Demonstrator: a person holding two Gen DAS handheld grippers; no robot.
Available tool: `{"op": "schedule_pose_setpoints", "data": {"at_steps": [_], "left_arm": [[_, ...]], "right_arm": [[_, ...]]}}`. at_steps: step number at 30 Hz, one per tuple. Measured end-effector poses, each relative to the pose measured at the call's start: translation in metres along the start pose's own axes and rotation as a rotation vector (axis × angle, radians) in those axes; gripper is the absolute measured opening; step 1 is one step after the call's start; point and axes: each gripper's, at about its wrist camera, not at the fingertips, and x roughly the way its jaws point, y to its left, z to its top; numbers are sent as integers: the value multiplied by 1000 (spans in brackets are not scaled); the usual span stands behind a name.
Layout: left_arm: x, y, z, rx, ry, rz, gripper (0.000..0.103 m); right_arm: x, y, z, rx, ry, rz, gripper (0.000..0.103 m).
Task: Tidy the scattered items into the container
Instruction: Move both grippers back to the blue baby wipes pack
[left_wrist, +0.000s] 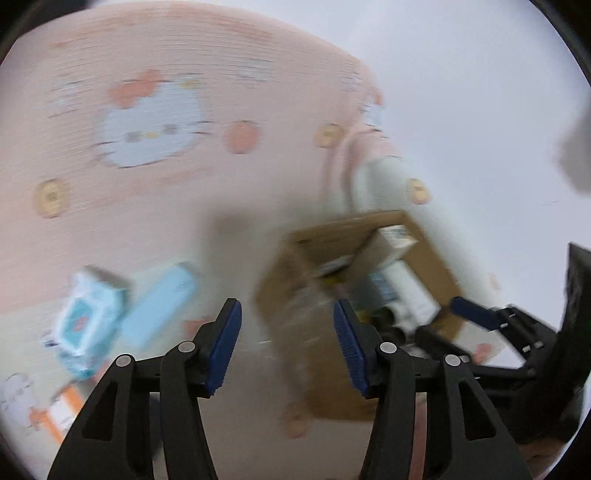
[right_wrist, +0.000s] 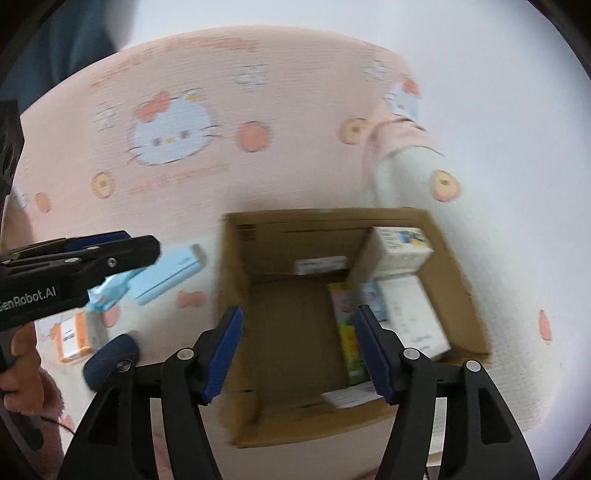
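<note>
Left wrist: left gripper (left_wrist: 287, 343) spread wide, nothing in it, all blurry.
The cardboard box (left_wrist: 424, 236) sits on the pink blanket (left_wrist: 184, 206) near its right edge; light blue box (left_wrist: 159, 310) lies loose toward the left.
Right wrist: right gripper (right_wrist: 298, 352) also spread and empty, hanging over the cardboard box (right_wrist: 236, 302), which has several packages inside.

Motion-smeared cat-print cloth (left_wrist: 155, 129), blurred blue packets (left_wrist: 88, 317), cardboard box (left_wrist: 295, 280) near wall streaked, box labels (right_wrist: 321, 265) unreadable

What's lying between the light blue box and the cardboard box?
Nothing but bare blanket with a pink bow print separates the light blue box from the cardboard box, seen in the right wrist view.
</note>
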Motion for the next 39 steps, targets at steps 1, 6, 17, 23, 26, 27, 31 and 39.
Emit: {"op": "schedule_pose_setpoints", "data": {"at_steps": [1, 6, 17, 23, 26, 27, 31, 39], "left_arm": [[1, 11, -7, -9, -5, 26, 58], [-11, 85, -44, -117, -3, 145, 58], [3, 191, -86, -347, 61, 242, 58], [34, 233, -87, -505, 98, 136, 58], [44, 251, -87, -570, 86, 128, 58], [47, 257, -87, -584, 83, 147, 58], [58, 275, -86, -626, 96, 197, 58], [77, 305, -93, -735, 123, 218, 58]], "right_arm": [[1, 9, -1, -10, 3, 11, 63], [15, 60, -9, -74, 34, 91, 66], [82, 123, -6, -144, 155, 201, 67], [124, 150, 9, -159, 201, 261, 68], [150, 163, 17, -137, 223, 342, 68], [159, 167, 20, -126, 232, 360, 68], [192, 185, 28, -109, 265, 417, 68], [244, 205, 43, -53, 268, 526, 68]]}}
